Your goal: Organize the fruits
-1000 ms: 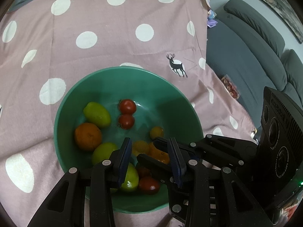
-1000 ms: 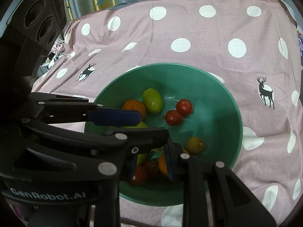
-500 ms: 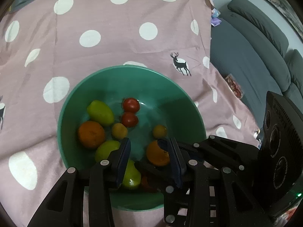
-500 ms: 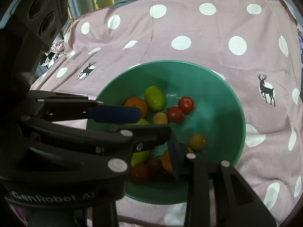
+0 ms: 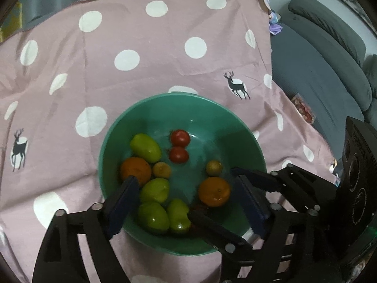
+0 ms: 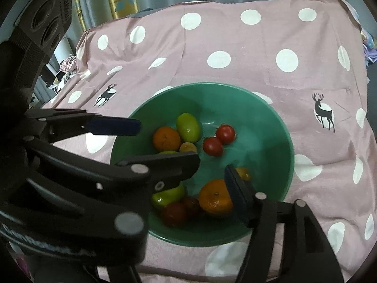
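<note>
Both grippers angled down over the green bowl (image 5: 235, 122)
Left gripper (image 5: 188, 195) and right gripper (image 6: 188, 184) just spread wide, released; fruit lies loose below at 12 o'clock.

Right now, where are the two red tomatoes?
In the left wrist view, the two red tomatoes sit touching near the middle of the green bowl, on the far side, right of a green fruit.

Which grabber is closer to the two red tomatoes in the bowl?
Hard to tell. The left gripper and right gripper both hang open over the bowl's near side, short of the tomatoes.
</note>
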